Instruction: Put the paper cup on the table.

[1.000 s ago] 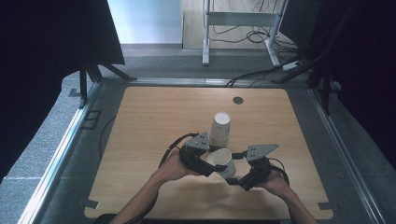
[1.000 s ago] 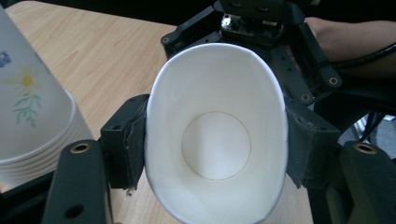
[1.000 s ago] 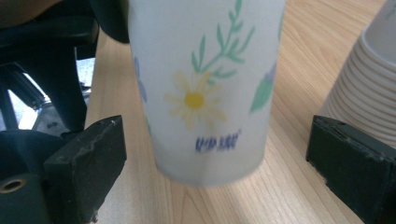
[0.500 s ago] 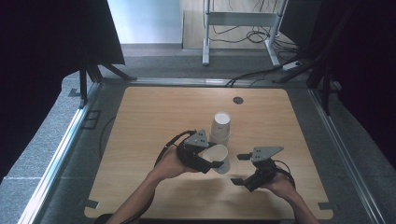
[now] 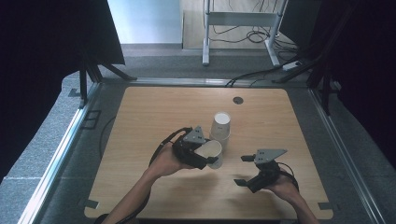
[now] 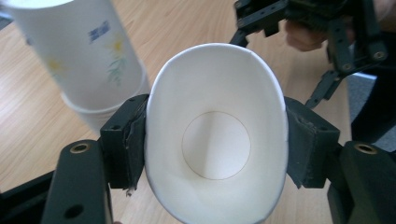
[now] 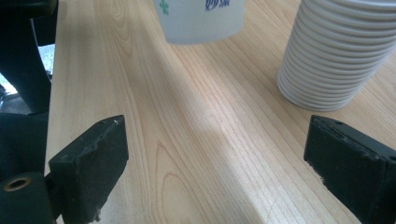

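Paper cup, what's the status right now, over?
Left gripper shut on paper cup, squeezed oval. Right gripper open, empty. Cup stack upside down alongside.

Cup stack (image 5: 221, 125) behind held cup (image 5: 209, 152)

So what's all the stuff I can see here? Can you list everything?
Paper cup: one, white, squeezed between the left gripper's jaws, lifted off the table, open end toward that gripper's camera.
Stack of paper cups: one stack, white, upside down mid-table, just behind the held cup.
Table: one, light wood.
Round hole: one, dark, near the table's far edge.
Metal frame: one, grey, on the floor beyond the table.
Left gripper: one, black, shut on the cup.
Right gripper: one, black, open, holding nothing.
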Demonstrator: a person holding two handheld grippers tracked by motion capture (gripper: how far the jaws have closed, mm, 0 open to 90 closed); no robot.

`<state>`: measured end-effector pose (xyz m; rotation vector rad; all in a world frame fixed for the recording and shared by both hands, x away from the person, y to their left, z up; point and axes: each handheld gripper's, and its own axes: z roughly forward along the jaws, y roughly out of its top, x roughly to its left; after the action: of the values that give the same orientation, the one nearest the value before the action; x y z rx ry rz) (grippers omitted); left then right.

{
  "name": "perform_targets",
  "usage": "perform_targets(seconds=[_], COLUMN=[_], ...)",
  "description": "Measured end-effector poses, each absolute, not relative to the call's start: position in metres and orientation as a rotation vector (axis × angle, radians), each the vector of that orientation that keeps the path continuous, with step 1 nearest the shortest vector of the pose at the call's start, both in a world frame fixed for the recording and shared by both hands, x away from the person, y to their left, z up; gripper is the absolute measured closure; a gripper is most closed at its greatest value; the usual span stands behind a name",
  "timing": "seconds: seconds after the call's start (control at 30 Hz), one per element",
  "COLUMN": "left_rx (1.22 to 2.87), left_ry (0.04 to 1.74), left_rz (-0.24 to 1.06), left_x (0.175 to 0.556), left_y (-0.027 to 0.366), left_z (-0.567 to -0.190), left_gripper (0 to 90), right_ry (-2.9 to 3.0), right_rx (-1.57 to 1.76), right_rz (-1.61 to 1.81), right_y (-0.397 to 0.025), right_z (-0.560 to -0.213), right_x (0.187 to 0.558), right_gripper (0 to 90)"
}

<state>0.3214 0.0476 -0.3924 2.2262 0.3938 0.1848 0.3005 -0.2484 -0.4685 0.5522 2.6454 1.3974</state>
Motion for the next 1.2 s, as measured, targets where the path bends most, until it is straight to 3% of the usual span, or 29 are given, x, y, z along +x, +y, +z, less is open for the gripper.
perform_targets(seconds=[1.2], left_rx=[2.407], left_ry=[0.714], left_rz=[0.386], left_x=[0.358], left_y=[0.084], left_z=[-0.414], left_gripper=[31.0], right_ry=[2.610], right_rx=[0.748], right_rz=[1.333], right_y=[-0.268], right_z=[-0.485], right_x=[0.306], right_gripper=[7.6])
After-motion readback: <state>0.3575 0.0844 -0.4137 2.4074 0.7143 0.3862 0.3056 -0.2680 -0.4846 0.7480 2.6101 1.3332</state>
